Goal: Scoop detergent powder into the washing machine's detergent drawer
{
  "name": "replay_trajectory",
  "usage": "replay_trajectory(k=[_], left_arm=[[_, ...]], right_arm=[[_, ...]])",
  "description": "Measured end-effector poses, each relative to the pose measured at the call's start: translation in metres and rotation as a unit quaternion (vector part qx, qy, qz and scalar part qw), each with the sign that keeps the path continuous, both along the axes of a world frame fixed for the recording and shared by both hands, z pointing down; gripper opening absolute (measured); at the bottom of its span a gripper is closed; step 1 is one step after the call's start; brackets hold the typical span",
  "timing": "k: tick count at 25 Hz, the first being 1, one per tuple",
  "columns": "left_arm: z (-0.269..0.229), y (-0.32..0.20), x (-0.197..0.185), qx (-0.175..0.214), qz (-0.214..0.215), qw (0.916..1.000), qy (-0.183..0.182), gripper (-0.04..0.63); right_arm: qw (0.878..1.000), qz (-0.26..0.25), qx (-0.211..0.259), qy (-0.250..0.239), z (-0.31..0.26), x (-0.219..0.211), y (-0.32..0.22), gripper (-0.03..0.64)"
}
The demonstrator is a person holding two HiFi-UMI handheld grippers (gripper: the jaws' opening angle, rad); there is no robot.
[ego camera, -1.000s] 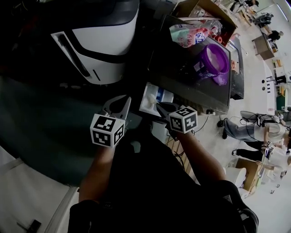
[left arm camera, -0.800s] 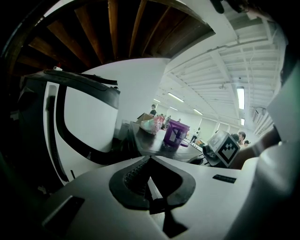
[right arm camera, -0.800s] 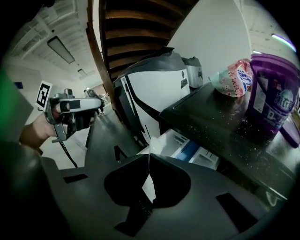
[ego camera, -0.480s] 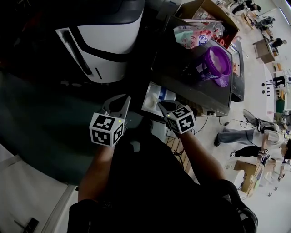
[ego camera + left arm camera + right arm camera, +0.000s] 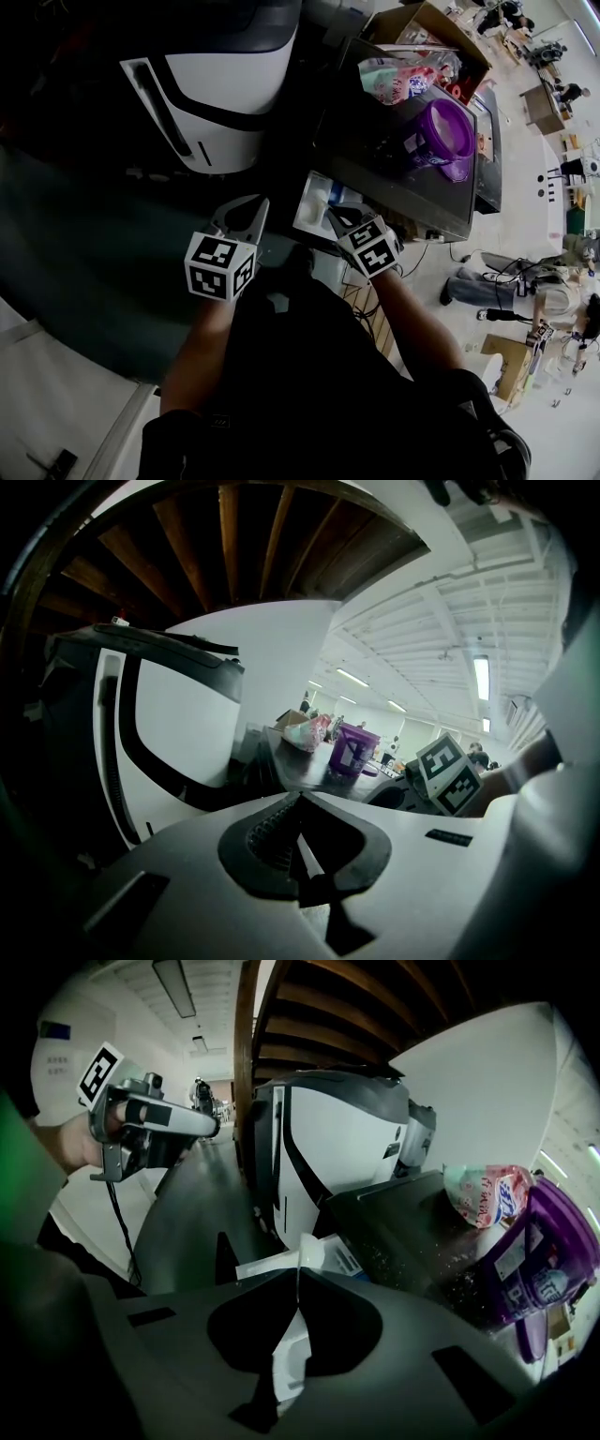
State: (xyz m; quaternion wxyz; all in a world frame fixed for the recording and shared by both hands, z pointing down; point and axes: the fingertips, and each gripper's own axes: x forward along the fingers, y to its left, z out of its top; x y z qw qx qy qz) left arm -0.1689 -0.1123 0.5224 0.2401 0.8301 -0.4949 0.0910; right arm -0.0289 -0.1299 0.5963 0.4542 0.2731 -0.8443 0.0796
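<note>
Two grippers logged side by side. Left gripper (image 5: 255, 208): clenched, empty, at 9 o'clock of detergent drawer (image 5: 309, 202). Right gripper (image 5: 297, 1283): clamped on white scoop (image 5: 307, 1252), over that drawer. Purple tub (image 5: 441, 131) at 2 o'clock, on dark worktop (image 5: 375, 150).

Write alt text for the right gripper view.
The right gripper, jaws together, points at the open white detergent drawer jutting from a dark washing machine, whose top holds a purple plastic tub and a pink and green bag. A white and black appliance stands behind; the left gripper shows at upper left.
</note>
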Motion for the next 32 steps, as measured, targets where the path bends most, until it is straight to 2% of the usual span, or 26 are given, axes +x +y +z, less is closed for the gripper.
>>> replay_trajectory(k=[16,32], left_arm=[[0.002,0.009,0.005,-0.002,0.001,1.0,-0.001,0.008],[0.001,0.015,0.006,-0.002,0.003,1.0,-0.003,0.008]], right_arm=[[0.993,-0.067,0.066,0.074,0.001,0.003,0.007,0.02],[0.988,-0.081,0.093,0.091,-0.004,0.006,0.008,0.02]])
